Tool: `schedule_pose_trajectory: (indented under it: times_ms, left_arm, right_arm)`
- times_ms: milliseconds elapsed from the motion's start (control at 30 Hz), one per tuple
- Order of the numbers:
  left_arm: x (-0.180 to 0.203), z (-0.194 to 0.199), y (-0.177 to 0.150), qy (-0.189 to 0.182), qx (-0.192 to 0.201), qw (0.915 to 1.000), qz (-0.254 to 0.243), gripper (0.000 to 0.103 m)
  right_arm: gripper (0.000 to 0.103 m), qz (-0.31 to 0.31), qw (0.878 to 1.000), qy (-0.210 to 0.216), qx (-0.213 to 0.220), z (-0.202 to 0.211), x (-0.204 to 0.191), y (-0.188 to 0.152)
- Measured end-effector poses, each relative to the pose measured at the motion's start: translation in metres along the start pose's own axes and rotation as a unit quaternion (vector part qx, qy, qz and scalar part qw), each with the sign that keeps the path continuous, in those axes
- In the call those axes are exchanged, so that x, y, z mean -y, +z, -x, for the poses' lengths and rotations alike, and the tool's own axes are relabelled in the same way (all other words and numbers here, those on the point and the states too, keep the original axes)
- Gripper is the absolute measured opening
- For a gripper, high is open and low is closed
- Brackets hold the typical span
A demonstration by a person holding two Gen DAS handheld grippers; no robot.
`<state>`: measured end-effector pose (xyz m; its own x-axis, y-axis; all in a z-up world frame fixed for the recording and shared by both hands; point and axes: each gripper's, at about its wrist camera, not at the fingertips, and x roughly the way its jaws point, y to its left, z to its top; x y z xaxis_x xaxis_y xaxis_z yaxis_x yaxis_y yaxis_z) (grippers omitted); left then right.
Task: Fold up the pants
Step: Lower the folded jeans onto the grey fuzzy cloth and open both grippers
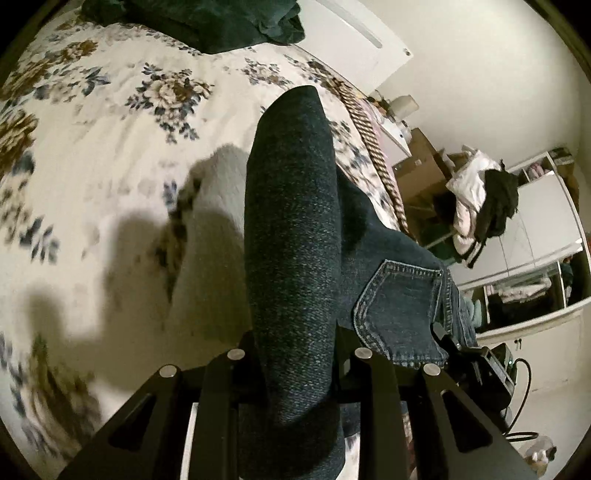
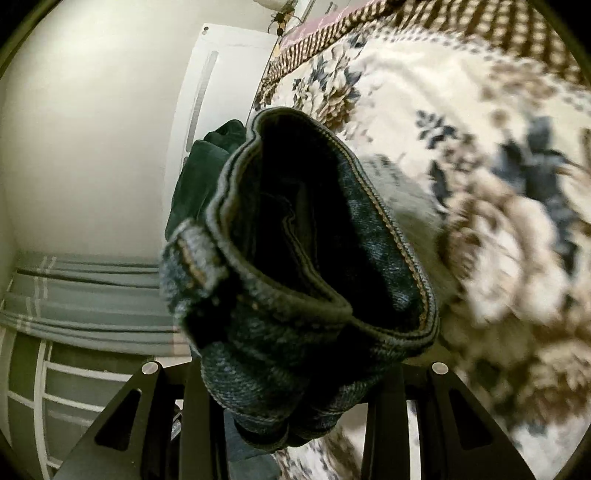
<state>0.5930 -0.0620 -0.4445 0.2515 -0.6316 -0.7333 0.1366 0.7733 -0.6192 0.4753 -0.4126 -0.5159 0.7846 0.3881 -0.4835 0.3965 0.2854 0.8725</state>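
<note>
Dark blue jeans (image 1: 295, 229) hang lifted above a floral bedspread (image 1: 110, 155). In the left wrist view a folded leg of them runs up the middle from between the fingers of my left gripper (image 1: 299, 354), which is shut on the denim; a back pocket (image 1: 399, 310) shows to the right. In the right wrist view my right gripper (image 2: 295, 376) is shut on the jeans (image 2: 303, 295) at the waistband, whose stitched rim gapes open towards the camera with a belt loop (image 2: 192, 254) at left. The fingertips of both grippers are hidden by cloth.
A dark green garment (image 1: 207, 22) lies at the far end of the bed (image 2: 480, 184). A white door (image 1: 362, 44) and a chair piled with clothes (image 1: 480, 206) stand past the bed's edge, with white shelving (image 1: 535, 280) beyond. Grey-green curtains (image 2: 85, 295) hang at left.
</note>
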Motion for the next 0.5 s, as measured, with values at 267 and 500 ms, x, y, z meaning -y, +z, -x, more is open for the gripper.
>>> schedule_pose_trajectory:
  times_ms: [267, 500]
  left_arm:
    - [-0.053, -0.063, 0.055, 0.002, -0.016, 0.9996, 0.024, 0.02]
    - [-0.057, -0.079, 0.051, 0.016, -0.031, 0.9992, 0.017, 0.032]
  right_arm:
    - [0.037, -0.01, 1.0, -0.023, -0.015, -0.089, 0.024, 0.038]
    - [0.043, -0.032, 0.998, -0.033, -0.04, -0.112, 0.057, 0.054]
